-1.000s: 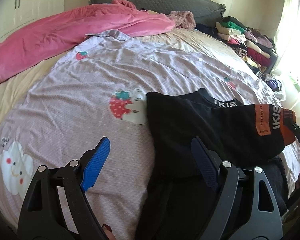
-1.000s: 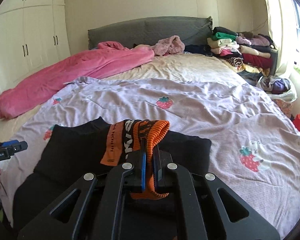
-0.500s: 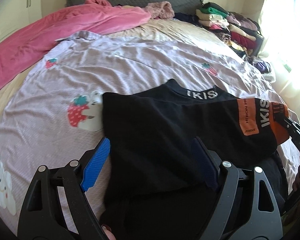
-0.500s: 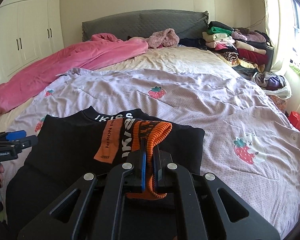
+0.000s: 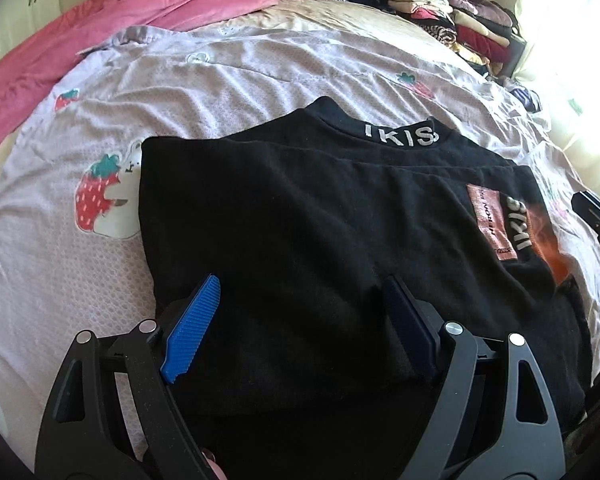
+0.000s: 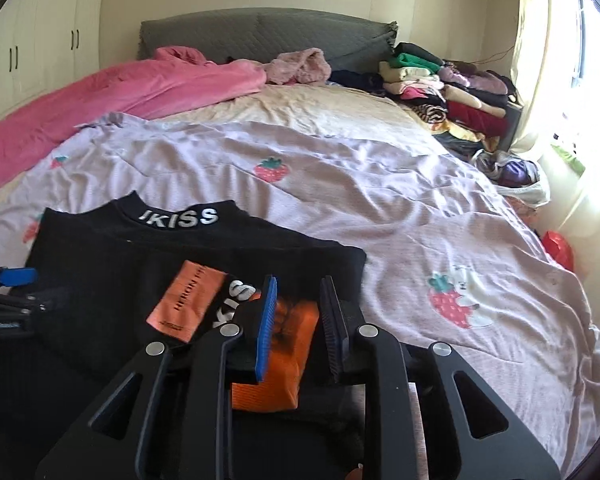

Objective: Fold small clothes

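A black top [image 5: 300, 216] with white "IKISS" lettering on the collar lies on the lilac strawberry-print quilt [image 5: 240, 68]. Its sleeve with the orange cuff [image 6: 276, 364] is folded across the body. My left gripper [image 5: 300, 320] is open and hovers over the near part of the top. My right gripper [image 6: 298, 316] is open, its fingers either side of the orange cuff, which lies flat. The top also shows in the right wrist view [image 6: 112, 256], with my left gripper [image 6: 8, 296] at its left edge.
A pink blanket [image 6: 120, 92] lies along the far left of the bed. Stacks of folded clothes [image 6: 440, 84] stand at the far right by the grey headboard [image 6: 260, 36]. A bag of clothes [image 6: 516, 176] sits by the window.
My right gripper has opened and let go of the orange cuff, which now lies on the top. My left gripper has moved right, over the garment.
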Motion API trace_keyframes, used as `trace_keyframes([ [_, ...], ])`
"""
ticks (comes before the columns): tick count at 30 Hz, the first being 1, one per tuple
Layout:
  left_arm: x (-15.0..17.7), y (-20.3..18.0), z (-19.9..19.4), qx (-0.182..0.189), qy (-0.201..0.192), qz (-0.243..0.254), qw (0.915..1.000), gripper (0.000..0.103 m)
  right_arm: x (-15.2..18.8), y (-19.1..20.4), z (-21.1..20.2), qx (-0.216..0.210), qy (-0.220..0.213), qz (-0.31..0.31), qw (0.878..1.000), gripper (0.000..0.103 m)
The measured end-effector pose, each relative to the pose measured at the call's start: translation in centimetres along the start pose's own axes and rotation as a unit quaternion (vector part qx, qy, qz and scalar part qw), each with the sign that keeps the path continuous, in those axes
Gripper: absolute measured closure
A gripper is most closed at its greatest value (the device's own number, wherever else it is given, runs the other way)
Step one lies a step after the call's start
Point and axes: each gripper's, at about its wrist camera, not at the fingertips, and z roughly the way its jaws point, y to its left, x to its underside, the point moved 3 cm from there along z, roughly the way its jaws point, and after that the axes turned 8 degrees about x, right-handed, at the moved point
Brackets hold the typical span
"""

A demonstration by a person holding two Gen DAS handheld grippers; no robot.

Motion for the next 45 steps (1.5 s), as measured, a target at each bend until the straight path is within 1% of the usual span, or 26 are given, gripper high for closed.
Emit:
trace_keyframes([
  [3,0.0,0.1,-0.8,0.007,-0.007,-0.006,0.9999,0.027,0.0,-0.2,-0.3,-0.016,-0.006,0.015,1.0,0.074],
  [5,-0.5,0.4,-2.2,0.02,-0.029,-0.02,0.9992,0.027,0.0,0.3,-0.7,-0.033,-0.01,0.012,0.999,0.072],
  [7,-1.0,0.9,-3.7,0.009,-0.052,-0.027,0.9983,0.027,0.0,1.3,-0.8,-0.061,-0.008,0.006,0.998,0.072],
  [8,-1.4,1.4,-4.3,-0.006,-0.061,-0.029,0.9977,0.028,0.1,1.8,-0.8,-0.073,-0.005,0.002,0.997,0.072],
  [9,-1.8,1.8,-4.8,-0.015,-0.069,-0.032,0.997,0.031,0.2,2.4,-0.9,-0.085,-0.002,-0.004,0.996,0.072],
  [10,-2.2,2.2,-5.0,-0.019,-0.073,-0.036,0.9965,0.034,0.3,3.3,-0.9,-0.093,0.0,-0.018,0.996,0.072],
  [11,-2.4,2.5,-5.2,-0.021,-0.076,-0.039,0.9961,0.034,0.4,3.9,-1.0,-0.094,0.0,-0.028,0.995,0.072],
  [12,-2.7,2.7,-5.3,-0.02,-0.078,-0.044,0.9958,0.037,0.5,4.8,-1.1,-0.093,-0.001,-0.048,0.994,0.072],
  [13,-2.9,2.9,-5.2,-0.013,-0.078,-0.049,0.9956,0.043,0.6,5.3,-1.1,-0.094,-0.001,-0.059,0.994,0.072],
  [14,-3.1,2.7,-4.9,0.0,-0.075,-0.049,0.996,0.046,0.8,5.8,-1.1,-0.098,0.001,-0.068,0.993,0.072],
  [16,-3.4,1.9,-4.0,0.015,-0.066,-0.037,0.997,0.054,1.0,6.3,-1.0,-0.106,0.006,-0.071,0.992,0.071],
  [19,-3.3,0.6,-2.0,0.037,-0.041,-0.022,0.9982,0.055,1.3,6.7,-0.6,-0.117,0.016,-0.076,0.99,0.071],
  [20,-3.2,0.4,-1.4,0.037,-0.032,-0.02,0.9986,0.055,1.3,6.7,-0.4,-0.118,0.017,-0.077,0.99,0.071],
  [21,-3.0,0.4,-0.7,0.03,-0.021,-0.014,0.9992,0.055,1.3,6.7,-0.2,-0.119,0.017,-0.076,0.99,0.071],
  [22,-2.8,0.6,0.3,0.013,-0.006,-0.008,0.9999,0.055,1.4,6.7,-0.1,-0.123,0.019,-0.075,0.989,0.07],
  [23,-2.6,0.9,1.0,0.004,0.003,-0.01,0.9999,0.054,1.4,6.6,0.1,-0.126,0.022,-0.073,0.989,0.065],
  [25,-2.4,1.7,1.6,0.01,0.007,-0.02,0.9997,0.053,1.5,6.5,0.7,-0.127,0.032,-0.074,0.989,0.059],
  [26,-2.3,1.9,1.6,0.012,0.006,-0.022,0.9997,0.052,1.7,6.4,1.2,-0.122,0.041,-0.077,0.989,0.059],
  [28,-2.2,2.1,1.4,0.016,0.005,-0.021,0.9996,0.052,2.4,6.1,2.7,-0.083,0.073,-0.089,0.99,0.059],
  [30,-2.1,2.3,1.3,0.018,0.005,-0.021,0.9996,0.052,3.1,5.5,3.8,-0.065,0.1,-0.091,0.989,0.055],
  [33,-2.0,2.4,1.3,0.017,0.003,-0.021,0.9996,0.051,3.3,4.7,4.2,-0.082,0.113,-0.063,0.988,0.054],
  [36,-1.8,2.2,0.8,0.015,-0.002,-0.019,0.9997,0.051,3.3,4.7,4.1,-0.082,0.11,-0.064,0.988,0.053],
  [38,-1.7,2.1,0.1,0.016,-0.007,-0.018,0.9997,0.051,3.2,4.5,3.3,-0.088,0.103,-0.059,0.989,0.053],
  [40,-1.5,1.9,-0.9,0.014,-0.015,-0.013,0.9997,0.051,2.7,4.4,2.1,-0.113,0.087,-0.051,0.989,0.053],
  [42,-1.0,1.4,-2.0,0.009,-0.022,0.006,0.9997,0.051,2.2,4.8,0.8,-0.144,0.068,-0.045,0.986,0.053],
  [45,-0.2,0.9,-2.7,0.009,-0.017,0.019,0.9996,0.051,2.2,6.1,-0.2,-0.179,0.063,-0.059,0.98,0.053],
])
